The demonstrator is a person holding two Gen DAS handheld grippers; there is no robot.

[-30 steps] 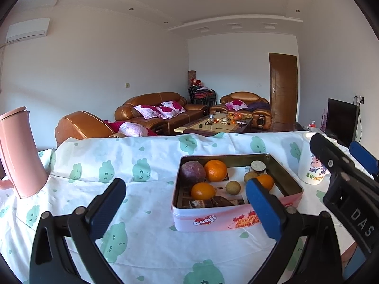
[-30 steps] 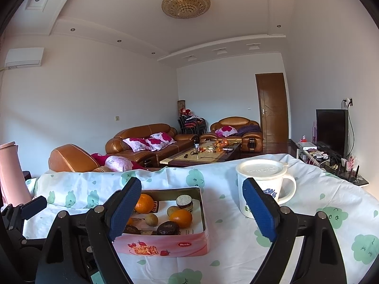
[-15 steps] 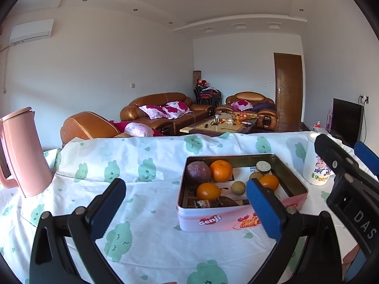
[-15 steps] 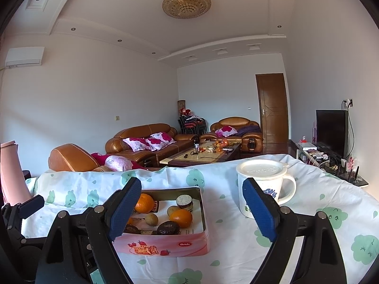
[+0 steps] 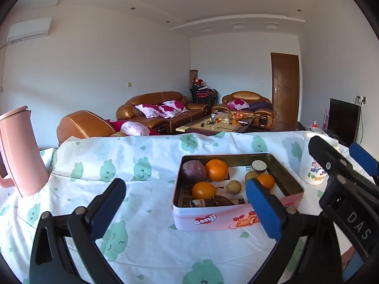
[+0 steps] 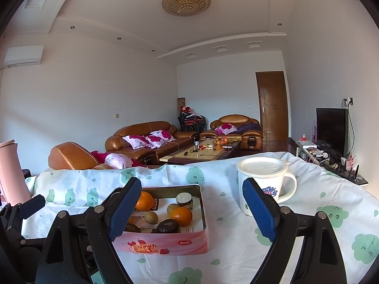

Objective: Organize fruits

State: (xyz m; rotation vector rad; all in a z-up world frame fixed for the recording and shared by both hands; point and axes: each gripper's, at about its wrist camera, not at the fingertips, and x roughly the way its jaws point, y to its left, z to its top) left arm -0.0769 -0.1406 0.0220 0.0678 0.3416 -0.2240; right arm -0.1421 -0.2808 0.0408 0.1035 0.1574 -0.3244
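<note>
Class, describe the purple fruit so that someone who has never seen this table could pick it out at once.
Find the pink tin on the cloth-covered table. Look in its far left corner, beside the biggest orange. The purple fruit there is the only dull purple, round piece; its neighbours are bright orange or small and yellowish-green.

Table under a printed cloth (image 5: 151, 165)

Pink tin (image 5: 236, 217) ahead of the claws; pink jug (image 5: 20, 151) far left; lidded mug (image 6: 263, 184) to the right.
</note>
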